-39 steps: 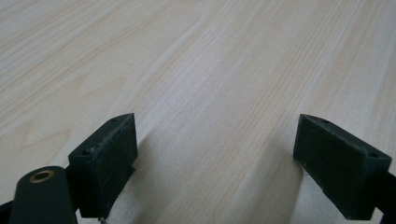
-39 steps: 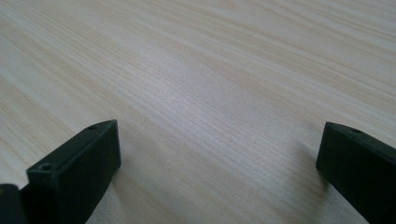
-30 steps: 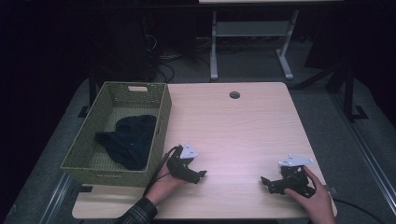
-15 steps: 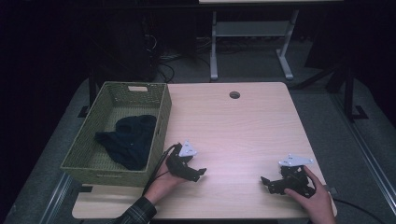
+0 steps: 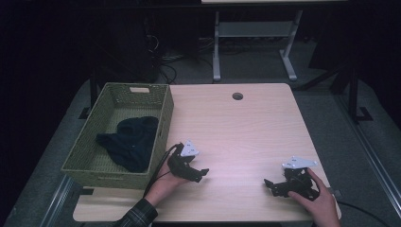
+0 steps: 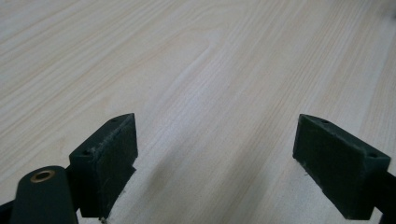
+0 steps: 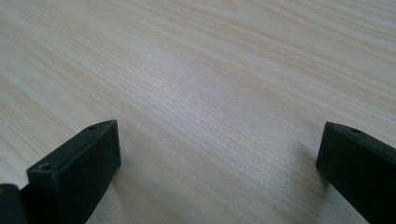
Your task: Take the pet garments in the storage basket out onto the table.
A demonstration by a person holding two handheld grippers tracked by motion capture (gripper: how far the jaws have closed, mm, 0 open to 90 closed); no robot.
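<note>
I have both grippers low over the near edge of the pale wooden table (image 5: 246, 127), and neither holds anything. The left gripper (image 5: 197, 174) sits just beside the front right corner of the green woven basket (image 5: 163, 120), its jaws spread wide with bare wood grain between them in the left gripper view. The right gripper (image 5: 270, 185) rests well apart, toward the near right corner, jaws equally wide. The dark cloth (image 5: 128, 141) lies crumpled inside the basket, against its right wall. My worry is the left one: to reach the cloth it must clear that wall, and a low swing would likely knock or shove the basket. I also judge its trailing cable (image 5: 161, 163), draped by the rim, could snag the weave
</note>
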